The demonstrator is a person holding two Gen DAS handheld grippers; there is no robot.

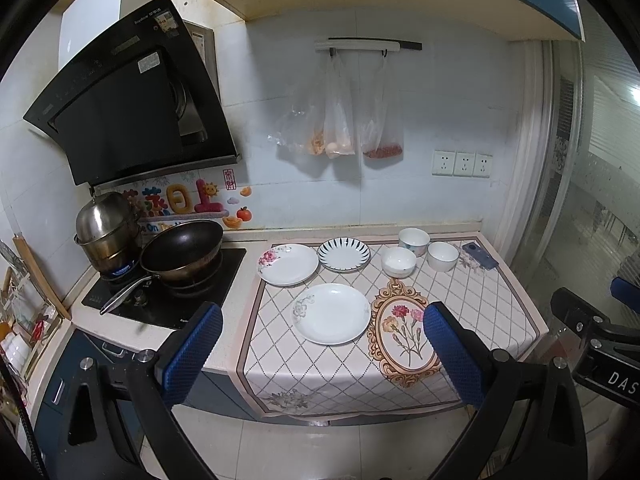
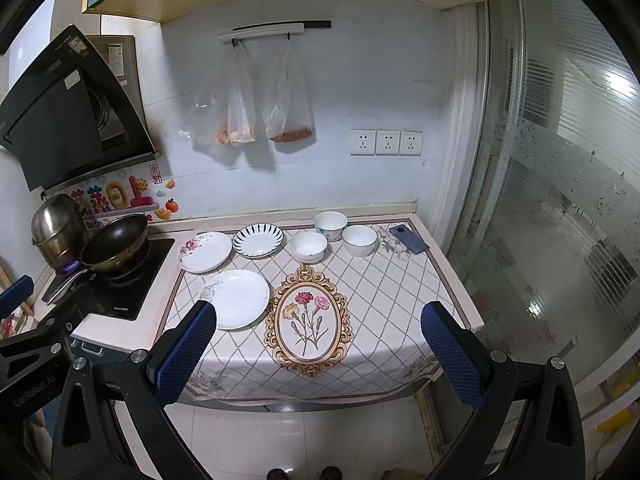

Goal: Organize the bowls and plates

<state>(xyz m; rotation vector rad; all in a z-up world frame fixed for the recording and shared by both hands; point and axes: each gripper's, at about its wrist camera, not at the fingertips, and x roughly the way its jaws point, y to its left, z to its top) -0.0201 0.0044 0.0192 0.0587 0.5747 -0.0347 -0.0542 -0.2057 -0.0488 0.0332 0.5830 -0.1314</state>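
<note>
Both the left gripper (image 1: 322, 350) and the right gripper (image 2: 318, 354) hang short of the worktop (image 2: 400, 300) with jaws wide apart, holding nothing. On its diamond-patterned cloth (image 2: 384, 280) sit three plates: a plain white plate (image 2: 238, 298) nearest, a pink-flowered plate (image 2: 206, 251) and a blue-striped plate (image 2: 258, 241) behind. Right of them stand three white bowls (image 2: 309, 246), closely grouped, with a phone (image 2: 409, 239) beyond. A wok (image 2: 116, 244) and a steel pot (image 2: 56, 224) occupy the stove (image 2: 120, 300) at left; three bags (image 2: 290, 116) hang on the tiled wall.

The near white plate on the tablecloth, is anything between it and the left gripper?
Nothing visible. The left gripper is open and held in front of the counter, and the white plate lies alone near the front of the tablecloth. The other plates and bowls sit behind it.
</note>
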